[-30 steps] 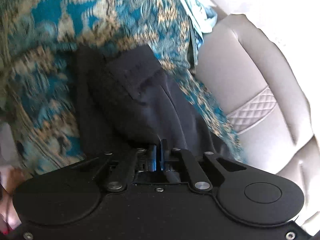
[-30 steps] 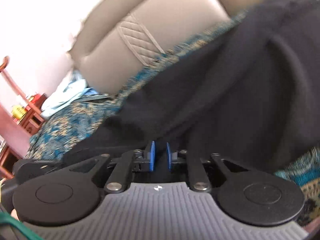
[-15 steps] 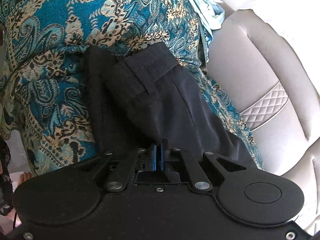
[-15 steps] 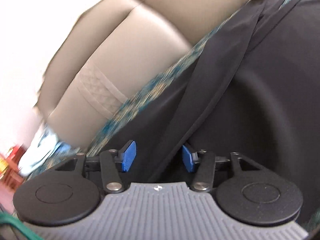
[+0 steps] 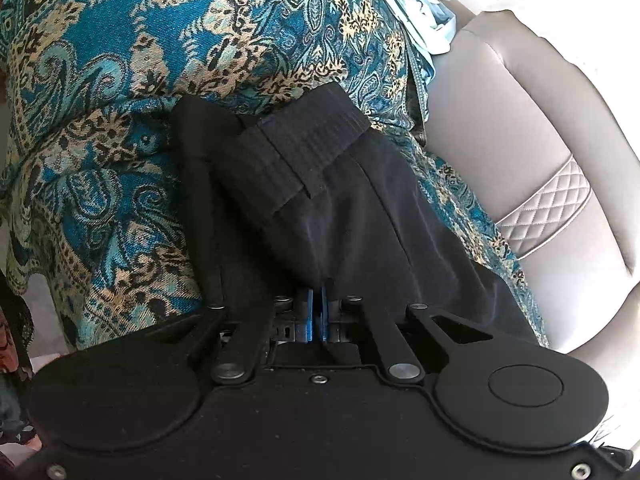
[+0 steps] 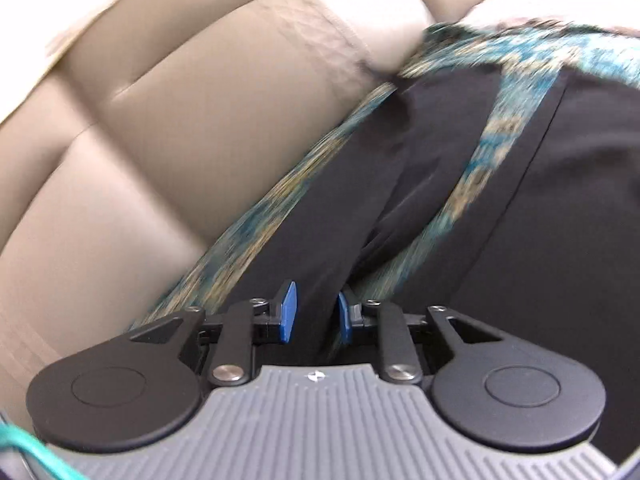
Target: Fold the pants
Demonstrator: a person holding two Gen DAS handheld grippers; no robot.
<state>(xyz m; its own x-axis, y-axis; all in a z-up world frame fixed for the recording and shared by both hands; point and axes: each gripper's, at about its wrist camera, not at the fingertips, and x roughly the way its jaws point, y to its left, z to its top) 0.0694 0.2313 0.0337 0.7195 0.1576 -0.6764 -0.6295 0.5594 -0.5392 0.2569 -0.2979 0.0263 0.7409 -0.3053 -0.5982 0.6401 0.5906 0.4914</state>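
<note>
On a sofa draped with a woven throw (image 5: 120,128), teal with tan and black paisley figures and a coarse, nubbly weave, lie the black pants (image 5: 320,200), smooth and matte, their ribbed elastic waistband (image 5: 304,148) doubled back in a thick flat band at the far end of the bundle; in the left wrist view the throw fills the left and upper field, the pants run down the middle toward the camera, a pale blue crumpled cloth (image 5: 424,20) sits at the top edge of the throw, and to the right rises the beige leather sofa back (image 5: 520,128), padded in soft rolls with a quilted diamond-stitched strap (image 5: 548,204) across it; the left gripper (image 5: 316,312) is clenched, its blue pads pressed together on a gather of the pants fabric, which rises in taut pleats from the pinch; in the right wrist view, somewhat blurred, the same leather cushions (image 6: 180,140) fill the left, a strip of throw borders them, and the pants spread in two dark panels with a band of throw showing between; the right gripper (image 6: 314,316) stands partly parted, its blue pads (image 6: 289,312) either side of a narrow fold of the pants that passes between them; whether the pads touch the cloth cannot be told.
</note>
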